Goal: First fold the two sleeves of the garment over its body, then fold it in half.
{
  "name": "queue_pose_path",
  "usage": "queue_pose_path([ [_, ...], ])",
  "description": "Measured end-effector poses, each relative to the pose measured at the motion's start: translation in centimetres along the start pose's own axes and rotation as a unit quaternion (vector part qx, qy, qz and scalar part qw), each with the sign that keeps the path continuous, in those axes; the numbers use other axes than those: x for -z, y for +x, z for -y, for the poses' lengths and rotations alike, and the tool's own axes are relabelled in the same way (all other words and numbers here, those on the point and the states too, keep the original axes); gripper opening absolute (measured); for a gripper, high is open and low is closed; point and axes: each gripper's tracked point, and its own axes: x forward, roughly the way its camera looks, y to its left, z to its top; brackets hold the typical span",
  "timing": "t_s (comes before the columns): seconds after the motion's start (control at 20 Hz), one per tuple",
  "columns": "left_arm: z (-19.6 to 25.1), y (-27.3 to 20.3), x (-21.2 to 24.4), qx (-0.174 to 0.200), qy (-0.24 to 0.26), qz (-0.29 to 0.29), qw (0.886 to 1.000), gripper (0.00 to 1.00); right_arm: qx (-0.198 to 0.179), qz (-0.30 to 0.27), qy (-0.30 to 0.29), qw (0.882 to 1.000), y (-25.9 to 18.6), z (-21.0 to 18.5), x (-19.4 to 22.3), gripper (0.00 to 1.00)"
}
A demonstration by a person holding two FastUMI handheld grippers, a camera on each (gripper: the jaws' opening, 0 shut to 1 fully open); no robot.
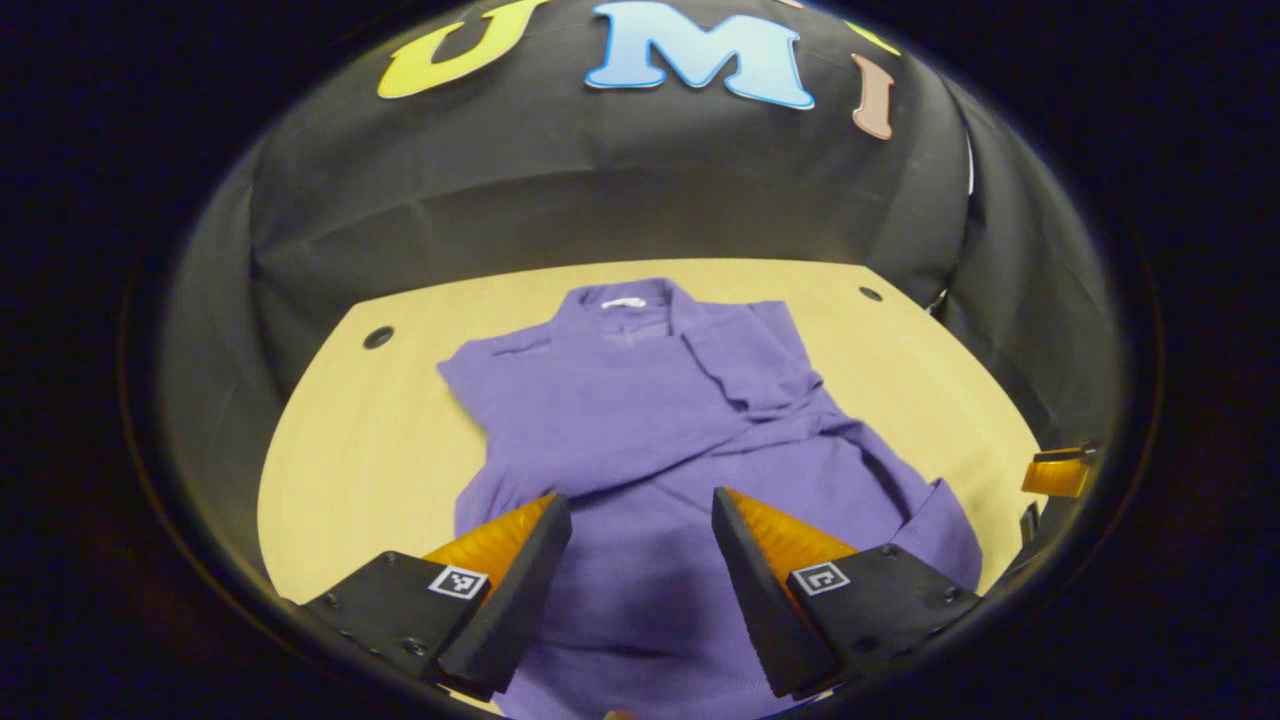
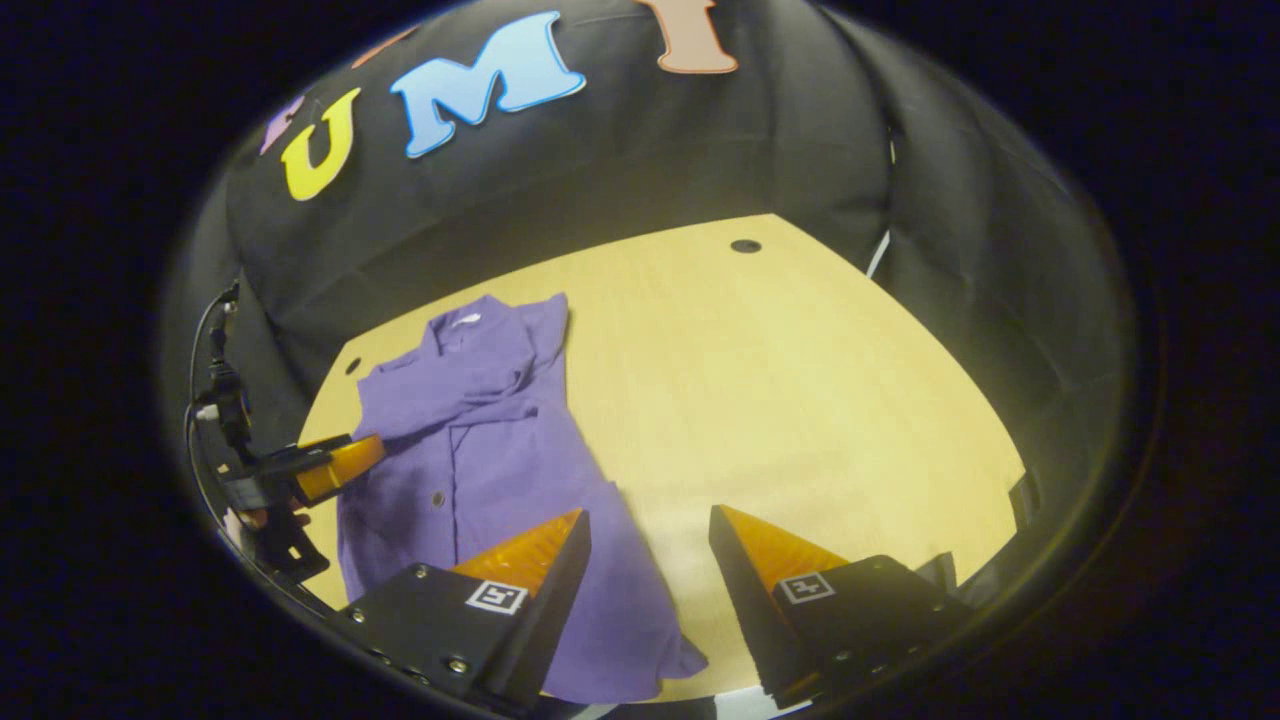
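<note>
The purple shirt [image 1: 660, 430] lay collar-away on the bench [image 1: 360, 440], both sleeves apparently already crossed over its body in loose, bunched folds. The left tongs [image 1: 640, 530] hung spread and empty over its lower half; the right tongs [image 2: 648, 545], also spread and empty, hung by the shirt's near hem corner. Judged from here, the halving fold could go wrong: lifting the hem unevenly might drag those loose sleeves [image 1: 745, 375] back out.

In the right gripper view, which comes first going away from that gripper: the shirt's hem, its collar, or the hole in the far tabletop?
1. Shirt hem, just by the right gripper, lower left.
2. Collar, farther up on the left.
3. Table hole, at the far edge, upper right.
</note>
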Motion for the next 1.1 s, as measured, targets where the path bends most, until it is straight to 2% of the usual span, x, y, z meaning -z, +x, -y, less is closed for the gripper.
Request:
queue_pose_path([
  [0.3, -2.3, -5.5, 9.5, -0.010, -0.005, -0.068, 0.998, 0.95, -0.019, -0.054, -0.042, 0.998, 2.0, -0.9, 4.1, 0.76],
  [0.55, -3.2, -7.7, 15.5, -0.021, -0.012, -0.116, 0.993, 0.95, -0.027, -0.093, -0.064, 0.993, 2.9, -1.4, 7.2, 0.76],
  [0.75, -3.8, -8.4, 18.3, -0.039, -0.002, -0.141, 0.989, 0.94, -0.029, -0.116, -0.091, 0.989, 3.3, -1.9, 9.3, 0.76],
  [0.85, -4.0, -8.2, 18.2, -0.041, 0.006, -0.133, 0.990, 0.95, -0.028, -0.124, -0.102, 0.987, 3.7, -2.2, 9.9, 0.77],
  [1.0, -3.9, -8.3, 18.2, -0.043, -0.014, -0.137, 0.990, 0.95, -0.017, -0.135, -0.119, 0.983, 4.0, -1.8, 10.9, 0.78],
  [1.05, -3.9, -8.1, 18.2, -0.045, -0.019, -0.139, 0.989, 0.95, -0.014, -0.133, -0.126, 0.983, 4.1, -1.7, 10.8, 0.70],
  [1.1, -3.9, -8.1, 17.9, -0.050, -0.025, -0.133, 0.990, 0.96, -0.011, -0.135, -0.133, 0.982, 4.3, -1.7, 11.1, 0.78],
])
